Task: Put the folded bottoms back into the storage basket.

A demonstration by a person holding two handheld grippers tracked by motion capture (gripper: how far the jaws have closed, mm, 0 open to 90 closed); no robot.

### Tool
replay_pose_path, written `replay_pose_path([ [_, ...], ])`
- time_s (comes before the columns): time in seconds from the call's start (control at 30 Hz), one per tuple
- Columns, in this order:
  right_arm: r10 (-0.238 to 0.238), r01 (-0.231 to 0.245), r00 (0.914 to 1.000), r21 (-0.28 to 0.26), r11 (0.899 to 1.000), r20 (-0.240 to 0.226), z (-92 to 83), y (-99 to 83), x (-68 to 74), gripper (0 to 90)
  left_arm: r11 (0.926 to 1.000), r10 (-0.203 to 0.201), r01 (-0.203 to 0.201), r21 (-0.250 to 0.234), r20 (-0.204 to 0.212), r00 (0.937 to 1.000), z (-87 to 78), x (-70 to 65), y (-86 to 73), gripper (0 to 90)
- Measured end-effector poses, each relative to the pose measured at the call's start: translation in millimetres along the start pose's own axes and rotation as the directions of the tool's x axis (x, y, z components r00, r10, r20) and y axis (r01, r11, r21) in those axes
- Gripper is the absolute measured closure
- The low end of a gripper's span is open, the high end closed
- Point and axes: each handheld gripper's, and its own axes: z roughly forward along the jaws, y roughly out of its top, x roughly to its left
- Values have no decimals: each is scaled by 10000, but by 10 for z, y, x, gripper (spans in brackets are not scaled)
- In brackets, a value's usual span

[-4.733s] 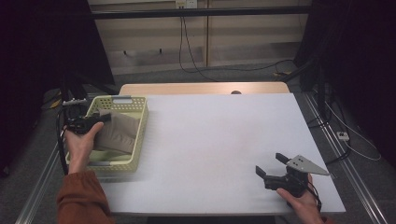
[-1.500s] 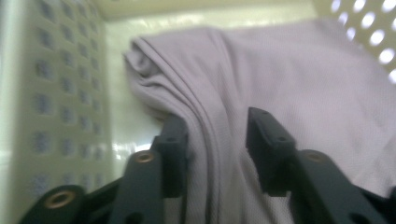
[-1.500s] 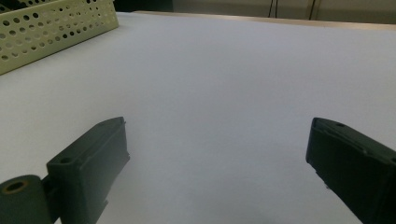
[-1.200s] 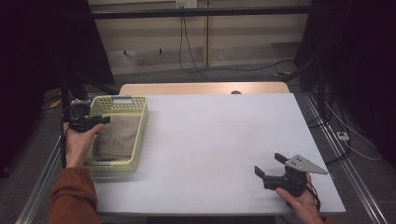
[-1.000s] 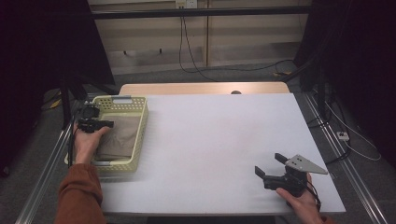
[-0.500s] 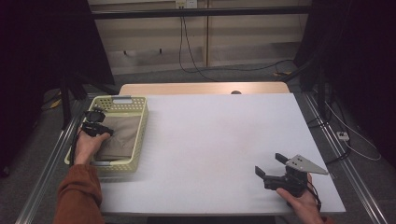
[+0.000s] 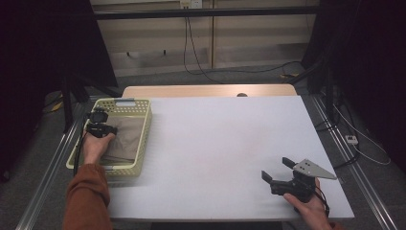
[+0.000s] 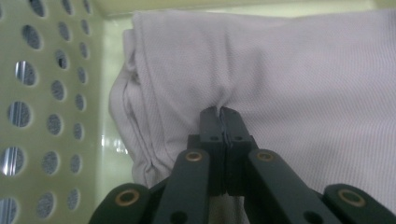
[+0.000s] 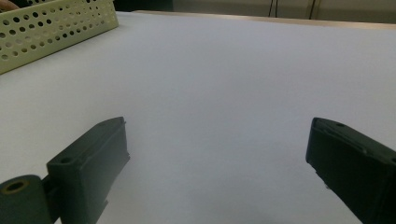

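Observation:
A folded pale grey cloth (image 7: 126, 137) lies in the yellow-green perforated basket (image 7: 118, 101) at the table's left. My left gripper (image 7: 106, 128) reaches down into the basket near its left wall. In the left gripper view its jaws have just been closing and my left gripper (image 8: 222, 112) now pinches a fold of the cloth (image 8: 303, 70) beside the basket wall (image 8: 42, 93). My right gripper (image 7: 276, 168) rests on the white table near the front right corner. It stands wide open with nothing between the fingers, as the right gripper view (image 9: 219, 140) confirms.
The white table (image 7: 215, 143) stretches between the two hands. A corner of the basket (image 9: 56, 23) appears far off at the upper left of the right gripper view. Metal rails run along both sides of the table, and cables lie on the floor behind.
The left hand has shifted a little to the right and down onto the cloth in the basket. The right hand and its gripper have stayed where they were.

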Motion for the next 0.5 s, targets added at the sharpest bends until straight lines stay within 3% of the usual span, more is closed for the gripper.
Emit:
replay_pose_path([
  [0.17, -10, 10, 10000, -8, 10000, -2, -2, -3, -8, 51, 9997, -211, 211, -124, 4, 9998, 9, 28, -1, 892],
  [0.37, 69, -69, 10000, -28, 10000, -36, -10, -5, -14, 51, 9990, -444, 442, -86, -314, 9985, -9, 43, -13, 893],
  [0.5, 92, -93, 9999, -43, 9999, -51, -17, -7, -18, 51, 9994, -351, 351, 6, -372, 9987, -13, 33, -12, 892],
])
